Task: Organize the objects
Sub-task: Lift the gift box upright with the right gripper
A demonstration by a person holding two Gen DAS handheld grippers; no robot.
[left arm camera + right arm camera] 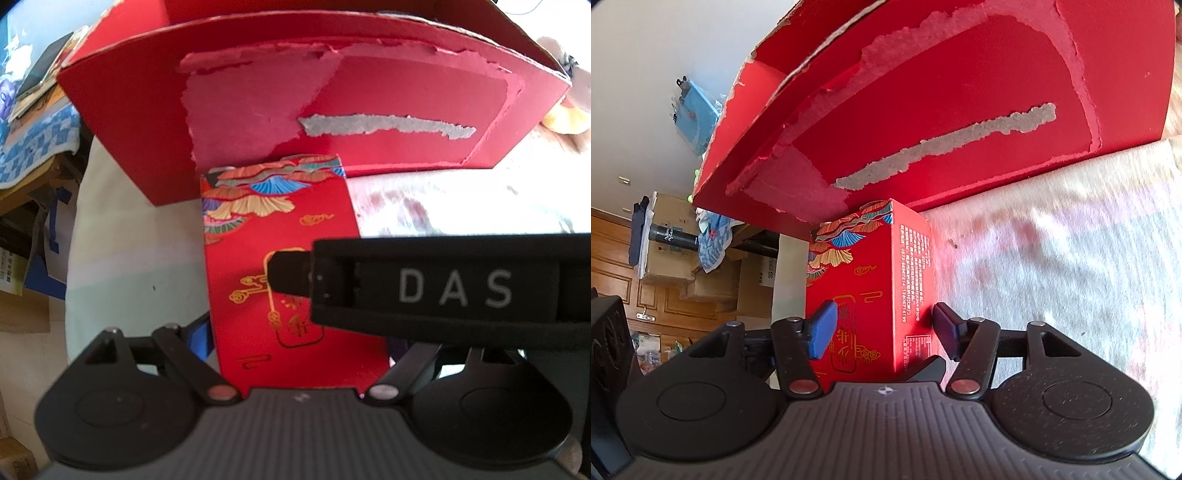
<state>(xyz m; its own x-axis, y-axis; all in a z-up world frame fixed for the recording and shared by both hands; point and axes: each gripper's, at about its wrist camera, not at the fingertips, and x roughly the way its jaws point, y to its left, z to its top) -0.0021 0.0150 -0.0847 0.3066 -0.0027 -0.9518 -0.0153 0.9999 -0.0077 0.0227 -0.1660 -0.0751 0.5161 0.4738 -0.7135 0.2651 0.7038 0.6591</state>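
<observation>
A small red box with gold ornament and fan patterns fills the middle of the left wrist view. My left gripper is shut on its sides, and only a blue pad shows at the left. A black finger of my right gripper lies across the box's face. In the right wrist view the small red box sits between the blue pads, with my right gripper shut on it. Its far end touches a large torn red carton, which stands open-topped behind it.
A pale cloth surface carries the carton. To the left are a blue checked cloth, stacked cardboard boxes, a dark bottle and wooden panelling. A yellow soft thing lies at the right.
</observation>
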